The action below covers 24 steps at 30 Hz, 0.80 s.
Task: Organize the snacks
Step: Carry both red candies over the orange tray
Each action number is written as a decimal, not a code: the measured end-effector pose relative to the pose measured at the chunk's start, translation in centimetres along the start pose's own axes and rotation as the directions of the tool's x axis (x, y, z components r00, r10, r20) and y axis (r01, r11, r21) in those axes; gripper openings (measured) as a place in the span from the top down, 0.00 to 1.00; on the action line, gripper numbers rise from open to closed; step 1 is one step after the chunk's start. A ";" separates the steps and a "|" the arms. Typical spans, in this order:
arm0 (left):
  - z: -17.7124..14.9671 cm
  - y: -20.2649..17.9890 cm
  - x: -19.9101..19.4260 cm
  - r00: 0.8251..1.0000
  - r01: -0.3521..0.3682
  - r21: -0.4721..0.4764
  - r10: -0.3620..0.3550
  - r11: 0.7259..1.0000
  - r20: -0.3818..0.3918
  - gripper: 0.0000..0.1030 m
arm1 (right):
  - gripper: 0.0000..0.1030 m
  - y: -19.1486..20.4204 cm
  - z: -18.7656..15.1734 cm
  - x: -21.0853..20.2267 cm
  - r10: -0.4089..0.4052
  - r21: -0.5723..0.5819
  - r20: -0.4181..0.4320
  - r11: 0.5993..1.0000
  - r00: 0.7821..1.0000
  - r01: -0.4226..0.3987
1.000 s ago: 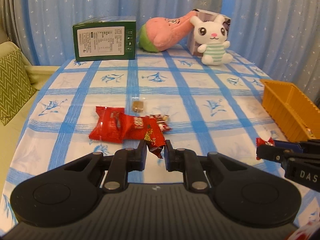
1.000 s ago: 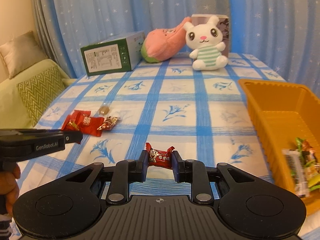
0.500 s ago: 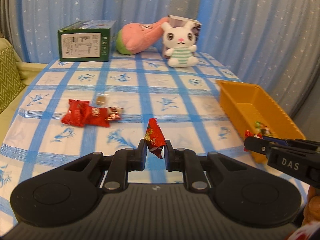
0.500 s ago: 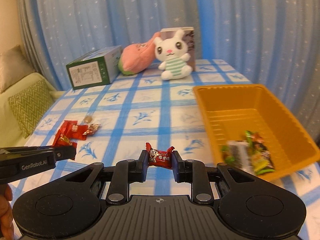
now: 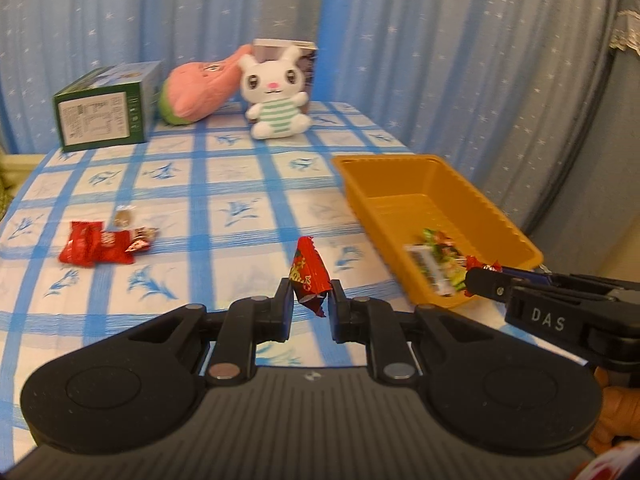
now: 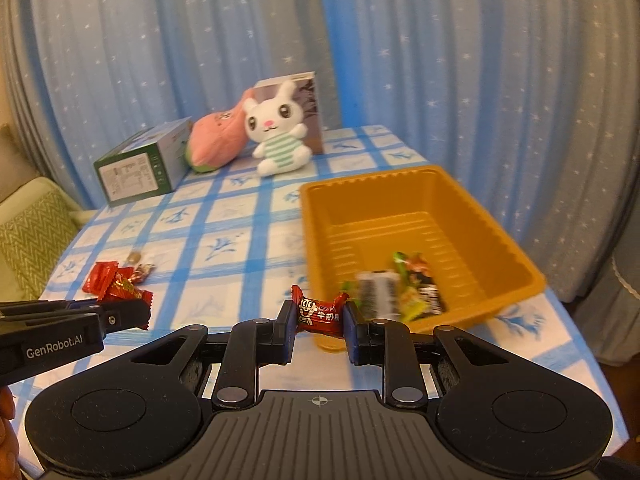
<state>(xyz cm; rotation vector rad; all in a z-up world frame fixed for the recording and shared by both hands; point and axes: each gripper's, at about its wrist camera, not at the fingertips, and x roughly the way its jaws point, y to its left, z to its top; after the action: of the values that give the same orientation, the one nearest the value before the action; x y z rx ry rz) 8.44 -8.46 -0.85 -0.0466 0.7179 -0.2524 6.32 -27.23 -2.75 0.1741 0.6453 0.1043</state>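
My left gripper (image 5: 310,300) is shut on a red snack packet (image 5: 308,276), held on end above the checked tablecloth (image 5: 224,184). To its right, my right gripper (image 6: 319,316) is shut on a red wrapped candy (image 6: 320,312), just in front of the near left corner of the orange tray (image 6: 420,216). Several snack packs (image 6: 400,288) lie at the tray's near end. In the left wrist view the right gripper (image 5: 480,276) hovers by the tray's near rim (image 5: 440,168). Red packets (image 5: 94,244) and small candies (image 5: 136,236) lie on the cloth at the left.
A green box (image 5: 104,120), a pink plush (image 5: 196,88) and a white bunny toy (image 5: 276,96) before a small box stand along the table's far edge. Blue star curtains hang behind. A sofa with a green cushion (image 6: 28,240) lies left of the table.
Both grippers have moved right and risen, each keeping its snack. The tray has come from the right edge toward the middle of both views; the loose snacks have slid off left.
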 end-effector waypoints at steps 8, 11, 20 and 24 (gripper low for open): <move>0.9 -3.6 0.6 0.999 0.044 0.060 -0.044 0.997 -0.005 0.85 | 0.76 -3.4 0.0 -1.3 -0.044 0.055 0.011 0.998 0.999 0.043; 1.3 -4.5 0.9 0.998 0.056 0.076 -0.055 0.996 -0.005 0.85 | 0.76 -4.3 0.1 -1.4 -0.054 0.071 0.012 0.996 0.998 0.053; 2.0 -6.8 2.3 0.996 0.091 0.109 -0.089 0.990 -0.021 0.85 | 0.76 -6.2 0.4 -1.5 -0.072 0.106 0.013 0.992 0.997 0.070; 2.3 -7.3 3.0 0.995 0.103 0.116 -0.101 0.988 -0.025 0.85 | 0.76 -6.7 0.7 -1.3 -0.077 0.111 0.010 0.991 0.997 0.075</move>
<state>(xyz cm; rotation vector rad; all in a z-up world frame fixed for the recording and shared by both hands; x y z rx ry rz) 10.60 -16.41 -0.10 0.0305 0.7190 -0.3928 6.03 -34.06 -2.72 0.2566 0.6434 -0.0062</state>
